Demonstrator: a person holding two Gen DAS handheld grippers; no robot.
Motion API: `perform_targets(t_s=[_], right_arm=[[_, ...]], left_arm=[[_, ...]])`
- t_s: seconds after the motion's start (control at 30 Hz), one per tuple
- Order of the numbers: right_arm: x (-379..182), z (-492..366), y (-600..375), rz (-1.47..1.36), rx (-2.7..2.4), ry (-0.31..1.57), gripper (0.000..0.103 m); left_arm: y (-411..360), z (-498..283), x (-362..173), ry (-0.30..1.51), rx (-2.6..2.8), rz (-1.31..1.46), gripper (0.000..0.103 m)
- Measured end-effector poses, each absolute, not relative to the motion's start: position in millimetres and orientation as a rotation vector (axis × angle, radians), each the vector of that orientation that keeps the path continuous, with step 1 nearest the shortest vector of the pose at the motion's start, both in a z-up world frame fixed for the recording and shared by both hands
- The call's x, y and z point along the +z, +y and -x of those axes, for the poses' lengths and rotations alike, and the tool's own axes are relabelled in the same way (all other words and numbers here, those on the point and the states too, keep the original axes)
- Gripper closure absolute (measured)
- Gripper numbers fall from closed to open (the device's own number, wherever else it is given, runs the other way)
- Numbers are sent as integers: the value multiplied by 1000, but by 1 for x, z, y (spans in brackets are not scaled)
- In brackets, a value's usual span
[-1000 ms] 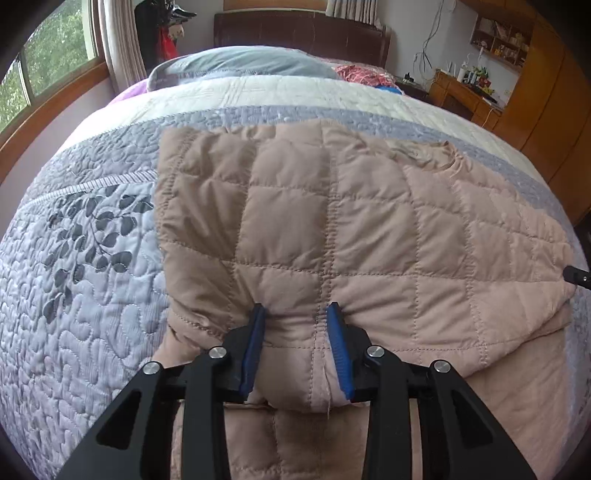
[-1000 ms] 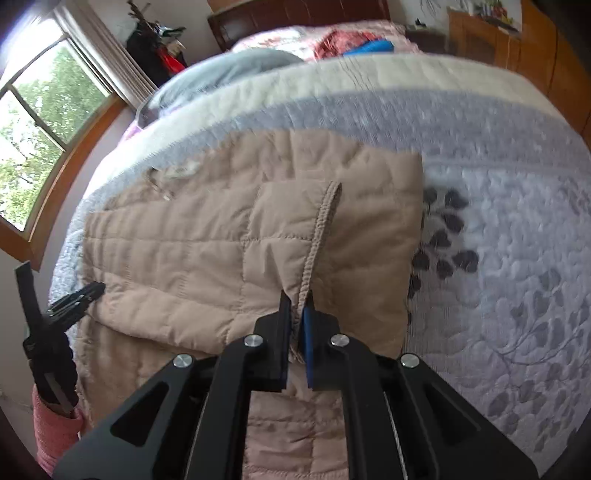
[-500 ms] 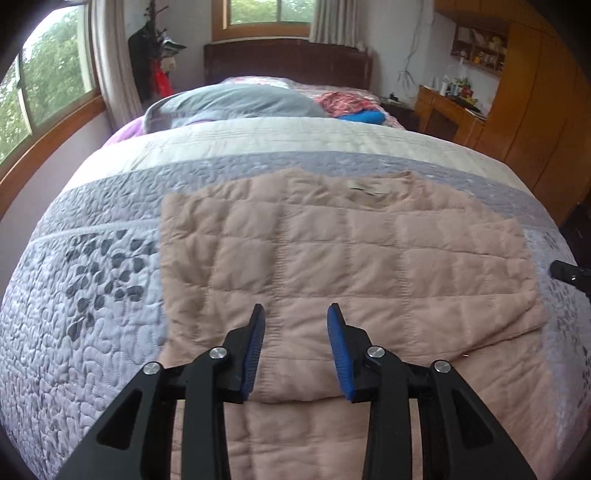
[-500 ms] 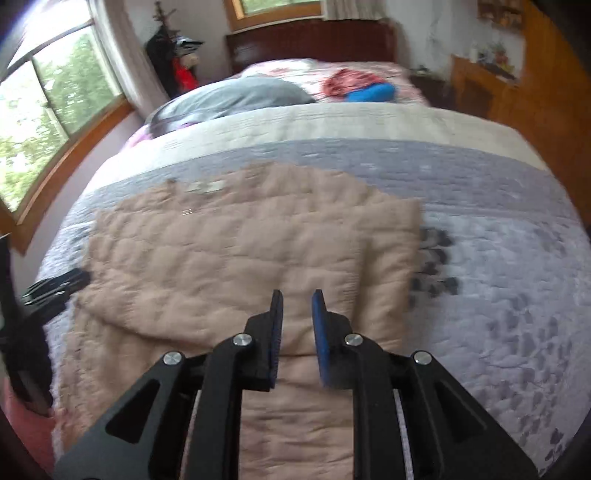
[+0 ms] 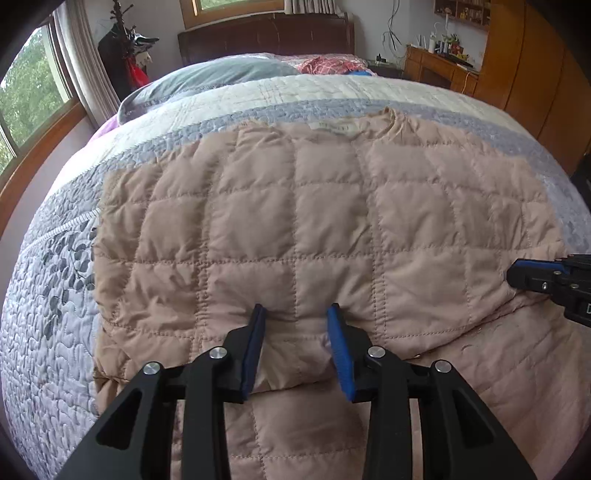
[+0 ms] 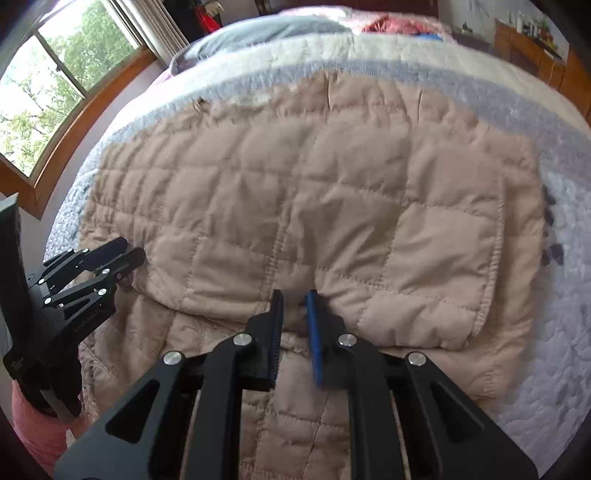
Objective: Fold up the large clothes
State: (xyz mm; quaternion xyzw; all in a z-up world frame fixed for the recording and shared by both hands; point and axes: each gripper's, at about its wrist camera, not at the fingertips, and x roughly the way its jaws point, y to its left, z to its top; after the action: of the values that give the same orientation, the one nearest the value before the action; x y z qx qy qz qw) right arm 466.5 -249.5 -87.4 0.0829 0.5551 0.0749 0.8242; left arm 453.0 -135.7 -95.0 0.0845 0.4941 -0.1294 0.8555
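A tan quilted jacket (image 5: 314,221) lies spread on the bed, its lower part folded up over its upper part, collar label at the far edge; it also fills the right wrist view (image 6: 314,206). My left gripper (image 5: 297,314) is open, its jaws pressing into the folded near edge, gripping nothing. My right gripper (image 6: 295,299) is open by a narrow gap at the same folded edge, farther right. Each gripper shows in the other's view: the right one (image 5: 517,273) at the right edge and the left one (image 6: 122,254) at the left.
The bed has a grey and white quilted cover (image 5: 48,295) with leaf prints. Pillows (image 5: 221,74) and a dark headboard (image 5: 266,33) are at the far end. A window (image 6: 55,74) is at left, a wooden desk (image 5: 436,66) and wardrobe (image 5: 546,74) at right.
Both grippers let go of the jacket's hem after laying it over, pulled back, then came down again onto the folded edge. The right gripper went from shut to slightly open.
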Motion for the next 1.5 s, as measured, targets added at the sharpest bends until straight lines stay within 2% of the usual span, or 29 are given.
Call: perform_targets(t_s=[0.1,0.2,0.47,0.57,0.6,0.7,0.77,0.87,0.9,0.93,1.13,1.2,1.33,1.5], right_arm=[[-58,-472,-256,-178,139,1087,86],[-52,-496,-267,-195,96,1092,86],[-105,-536,-295,-267,47,1212,88],[-104,-532,-298,-290,58,1204,88],[-98,-528,-300,-291,67,1193,84],[-66,-493,-310,-281,117,1106,72],[-47,-456,-320,-274,145,1061,66],[-31,-402,-333,-269,192,1029,63],[-27,-379,-336,-256,196,1023,60],[-25,-351,-340,-237,197,1017,58],[-29,-236,-350,-262,246,1025,50],[-33,-198,-350,-271,250,1031,43],[-50,-147,-351,-288,230,1046,41],[-80,-118,-357,-349,225,1087,41]], left_arm=[[-132,-472,-69,993,-270,-127,67],[-140,-498,-60,993,-247,-138,67],[-152,-550,-108,1105,-181,-187,65],[-153,-546,-106,1089,-175,-191,65],[-149,-542,-99,1076,-182,-180,65],[-125,-514,-69,1029,-242,-111,65],[-106,-485,-49,989,-269,-106,59],[-65,-431,-33,968,-279,-138,45],[-47,-407,-31,971,-285,-141,36],[-33,-388,-32,972,-286,-145,34],[50,-279,-50,1021,-263,-91,30],[72,-246,-62,1047,-255,-29,29],[93,-193,-88,1085,-269,62,29],[86,-164,-107,1095,-331,115,29]])
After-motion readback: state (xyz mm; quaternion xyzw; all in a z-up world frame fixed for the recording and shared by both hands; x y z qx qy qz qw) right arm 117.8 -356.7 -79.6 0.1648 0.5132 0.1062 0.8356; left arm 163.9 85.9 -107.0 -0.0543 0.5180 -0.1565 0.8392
